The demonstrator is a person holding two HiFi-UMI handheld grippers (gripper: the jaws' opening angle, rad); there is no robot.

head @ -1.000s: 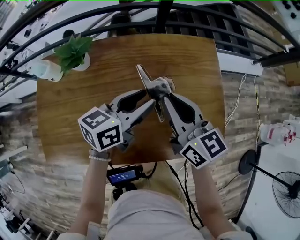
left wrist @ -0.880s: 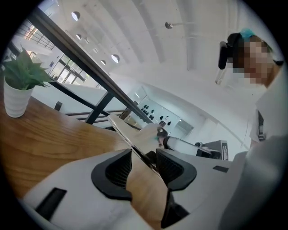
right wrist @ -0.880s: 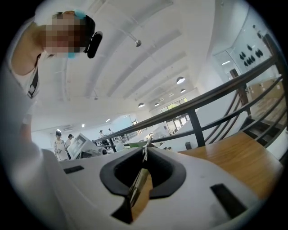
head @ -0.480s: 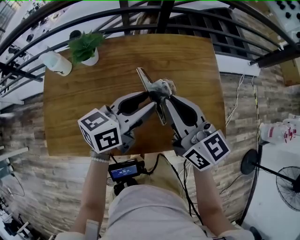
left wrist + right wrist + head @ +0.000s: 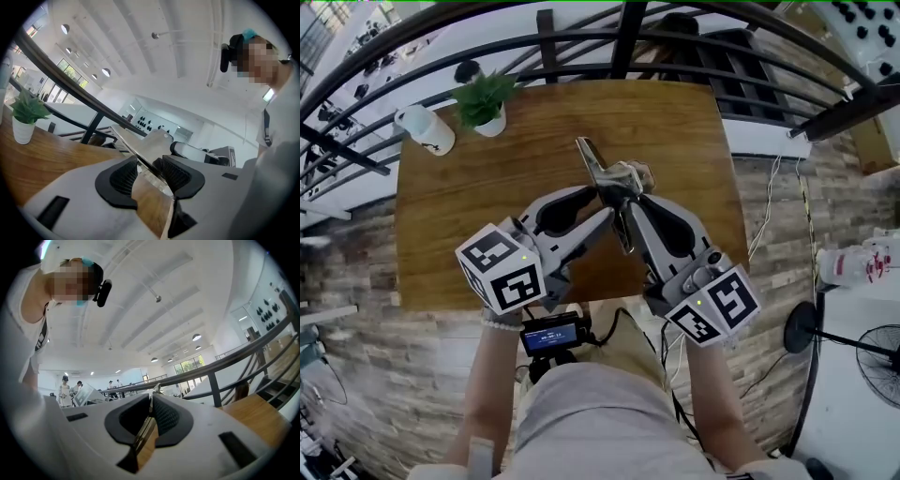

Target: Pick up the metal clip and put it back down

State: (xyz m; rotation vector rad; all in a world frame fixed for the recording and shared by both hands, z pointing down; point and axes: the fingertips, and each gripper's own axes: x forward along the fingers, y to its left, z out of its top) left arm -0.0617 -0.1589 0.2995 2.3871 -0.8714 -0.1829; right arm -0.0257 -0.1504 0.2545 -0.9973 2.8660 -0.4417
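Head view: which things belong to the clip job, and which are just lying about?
In the job: metal clip; left gripper, shut on it; right gripper, jaws just closing further on it; wooden table.
Lying about: potted plant; white bottle; floor fan.

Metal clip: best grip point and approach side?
Take a flat handle blade across its broad faces, coming in level from the person's side. The metal clip is thin sheet with long splayed handles. The left gripper pinches it so; the right gripper, its jaws just closing further, has a blade between them too.
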